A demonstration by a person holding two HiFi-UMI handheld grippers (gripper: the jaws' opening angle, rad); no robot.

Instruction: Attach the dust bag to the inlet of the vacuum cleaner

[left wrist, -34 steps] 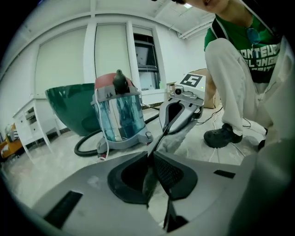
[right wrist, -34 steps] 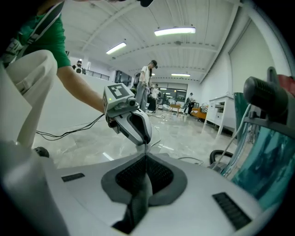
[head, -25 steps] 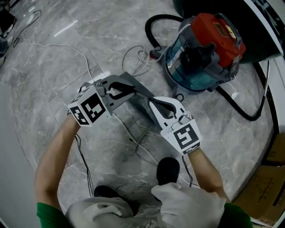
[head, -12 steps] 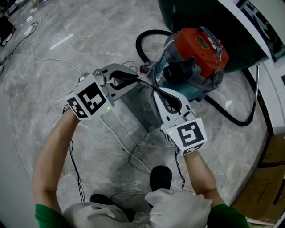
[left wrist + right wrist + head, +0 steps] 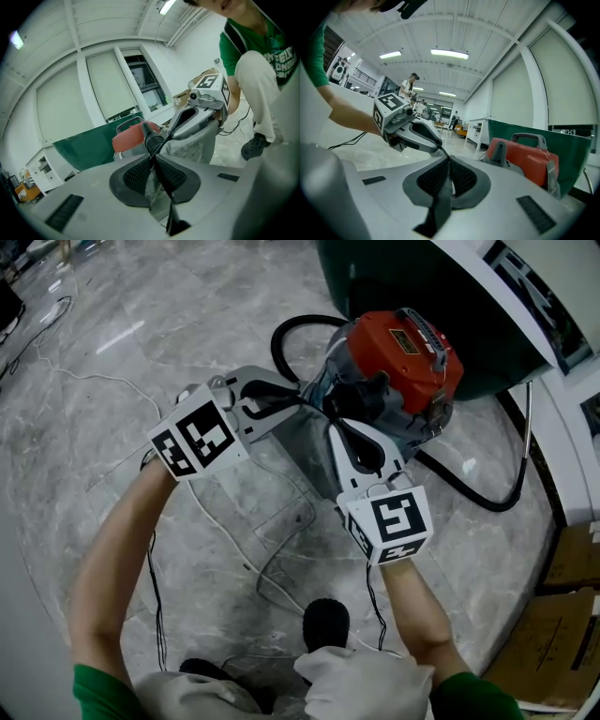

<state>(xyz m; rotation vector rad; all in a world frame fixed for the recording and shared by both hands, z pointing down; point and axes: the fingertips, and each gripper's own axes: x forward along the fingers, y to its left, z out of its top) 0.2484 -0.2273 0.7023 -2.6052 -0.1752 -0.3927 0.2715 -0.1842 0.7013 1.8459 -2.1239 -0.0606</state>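
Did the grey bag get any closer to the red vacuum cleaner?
Yes. In the head view the dust bag has moved up and to the right, toward the vacuum cleaner, and the gap between them has closed.

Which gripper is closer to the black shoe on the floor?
Right. The right gripper is just ahead of the shoe, a little to its right. The left gripper is farther ahead and off to the left. Both are shut on the bag.
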